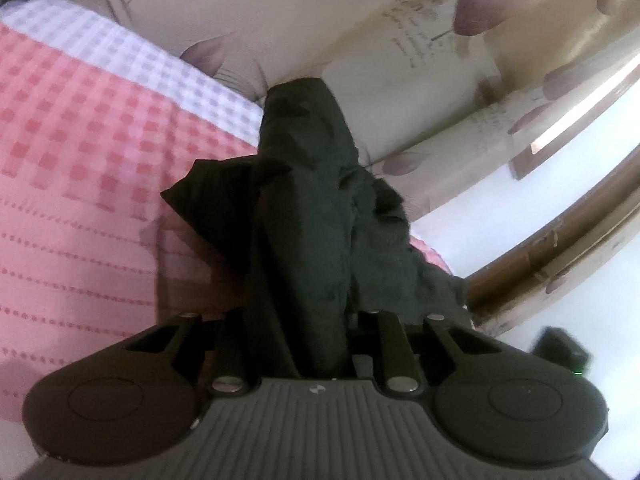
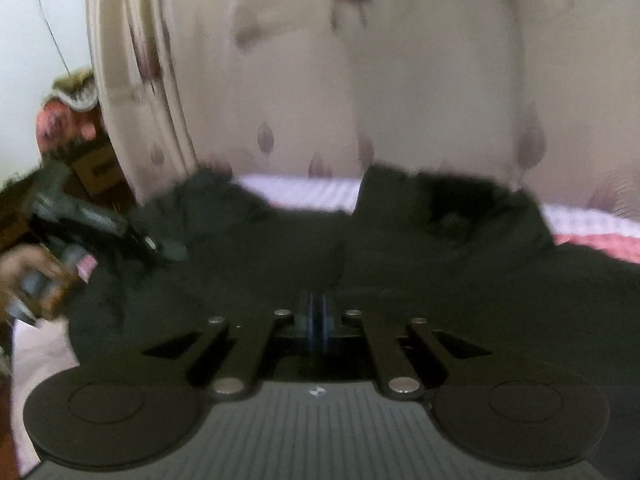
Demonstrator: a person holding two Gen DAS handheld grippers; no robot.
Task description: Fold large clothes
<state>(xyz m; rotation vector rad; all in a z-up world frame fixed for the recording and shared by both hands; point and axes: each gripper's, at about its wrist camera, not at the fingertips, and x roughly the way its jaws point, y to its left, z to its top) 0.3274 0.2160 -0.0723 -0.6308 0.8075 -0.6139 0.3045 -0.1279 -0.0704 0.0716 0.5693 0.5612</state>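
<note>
Bed [image 1: 72, 152]: pink-and-white checked cover, leaf-print curtain [image 1: 360, 32] behind it.
Dark garment [image 1: 320, 200]: bunched, lifted above the bed.
Left gripper [image 1: 316, 340]: jaws clamped on a garment fold.
Right gripper [image 2: 318, 320]: jaws pressed together, pinching the garment's near edge.

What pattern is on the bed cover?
Pink and white checks on the bed cover, clearest in the left wrist view.
</note>
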